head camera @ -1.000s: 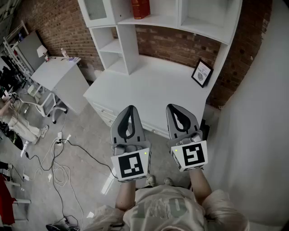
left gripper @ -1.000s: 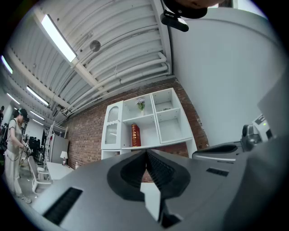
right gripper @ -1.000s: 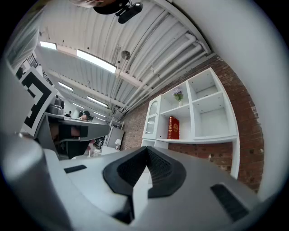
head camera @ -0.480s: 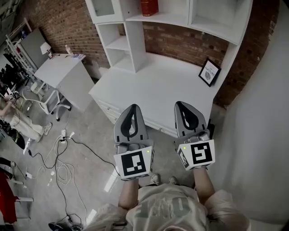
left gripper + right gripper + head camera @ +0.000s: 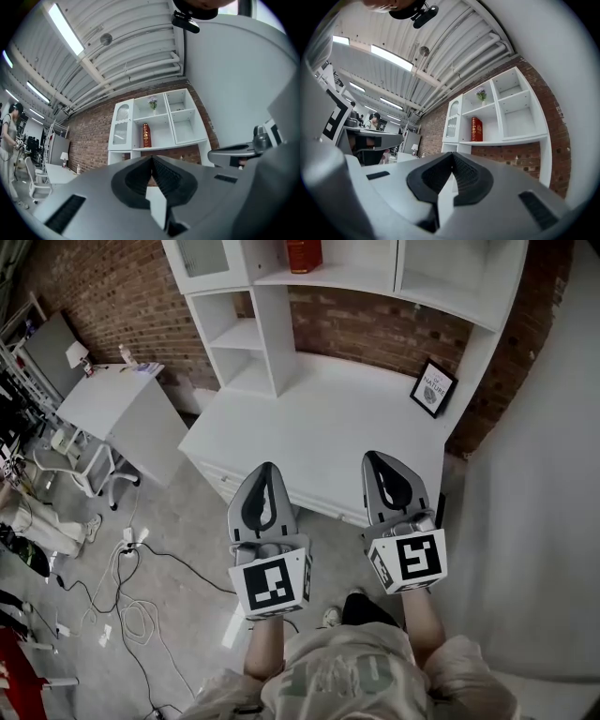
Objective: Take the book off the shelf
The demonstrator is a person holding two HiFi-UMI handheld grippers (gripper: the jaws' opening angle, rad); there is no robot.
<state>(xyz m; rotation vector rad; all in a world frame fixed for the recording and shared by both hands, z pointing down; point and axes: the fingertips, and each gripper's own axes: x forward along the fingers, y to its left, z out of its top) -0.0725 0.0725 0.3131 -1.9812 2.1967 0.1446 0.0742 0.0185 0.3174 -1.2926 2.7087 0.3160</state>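
A red book (image 5: pixel 304 254) stands upright on the middle shelf of the white shelf unit (image 5: pixel 328 279), at the top of the head view. It also shows in the left gripper view as the red book (image 5: pixel 146 135) and in the right gripper view as the red book (image 5: pixel 476 129), far ahead of both sets of jaws. My left gripper (image 5: pixel 265 468) and right gripper (image 5: pixel 380 457) hover side by side over the front edge of the white desk (image 5: pixel 319 423), well short of the shelf. Both are shut with nothing between the jaws.
A framed picture (image 5: pixel 433 388) leans at the back right of the desk. Open cubbies (image 5: pixel 239 338) stand at the desk's left. A white side table (image 5: pixel 112 404) and loose cables (image 5: pixel 131 587) lie on the floor to the left. A wall closes the right side.
Both grippers stay shut and level. The left one has drifted slightly left and down, and the person's feet have shifted below.
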